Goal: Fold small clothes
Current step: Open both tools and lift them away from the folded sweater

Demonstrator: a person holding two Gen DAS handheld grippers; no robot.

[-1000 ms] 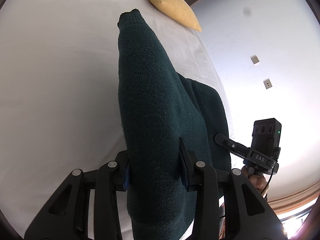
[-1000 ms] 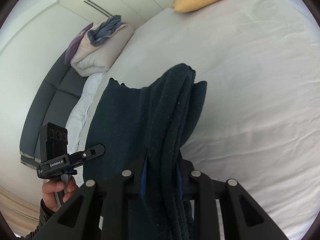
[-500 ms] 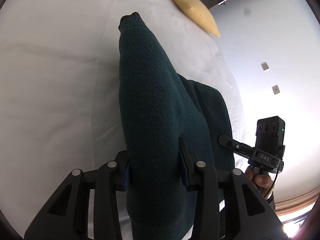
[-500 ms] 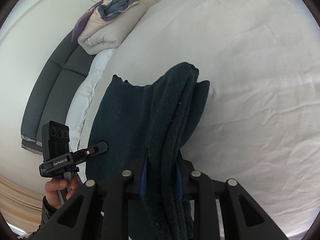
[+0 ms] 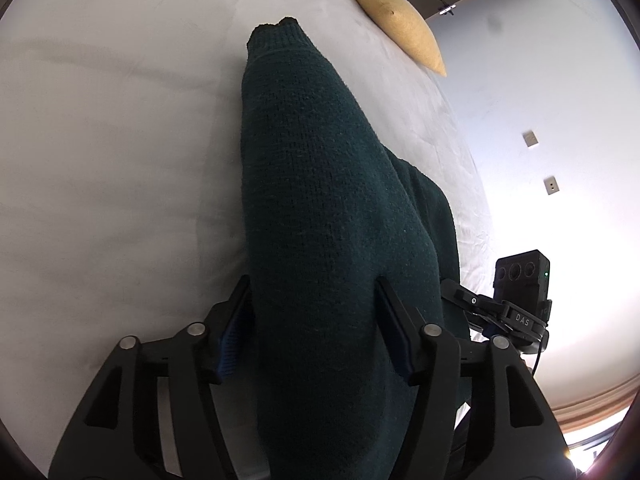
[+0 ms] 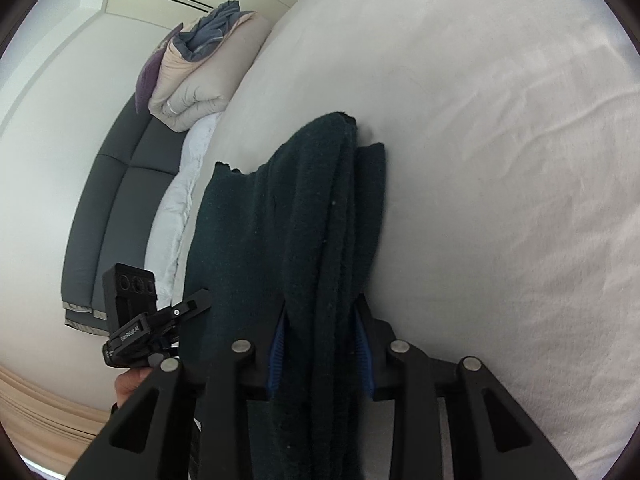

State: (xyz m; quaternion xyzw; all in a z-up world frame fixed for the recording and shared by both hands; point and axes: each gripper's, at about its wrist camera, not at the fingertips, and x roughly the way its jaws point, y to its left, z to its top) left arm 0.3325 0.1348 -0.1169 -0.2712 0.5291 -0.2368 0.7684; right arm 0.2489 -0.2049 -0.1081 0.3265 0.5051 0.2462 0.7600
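Bed [image 6: 500, 160], white sheet, carrying the work. A dark green knitted sweater [image 5: 320, 208] lies on it near the bed's side edge, the edge nearest both cameras, its far end resting on the sheet and its near end raised between the two grippers. In the right wrist view the garment [image 6: 248, 232] shows one flat panel spread on the sheet and a thicker bundle of several layers beside it, which suggests that at least one lengthwise fold is already in. The cuff or hem end reaches toward the middle of the bed; whether a sleeve is tucked inside cannot be told.

Left gripper [image 5: 316, 320]: the jaws have just been opening. The knit passes between them, the right pad at the cloth's edge, the left pad appearing to stand just clear, so the hold looks released or nearly so.

Right gripper [image 6: 320, 332]: the jaws have also eased apart a little, yet both blue pads sit against the layered bundle, which fills the gap; it reads as a light grip on the sweater.

Stage, as a judgement: laying the folded garment down onto the sheet and letting go. Remaining: freeing both grippers, then probably a crosswise fold to make a compact packet.

Yellow cushion [image 5: 396, 24] at the far corner; folded quilt [image 6: 196, 80] beyond the bed.
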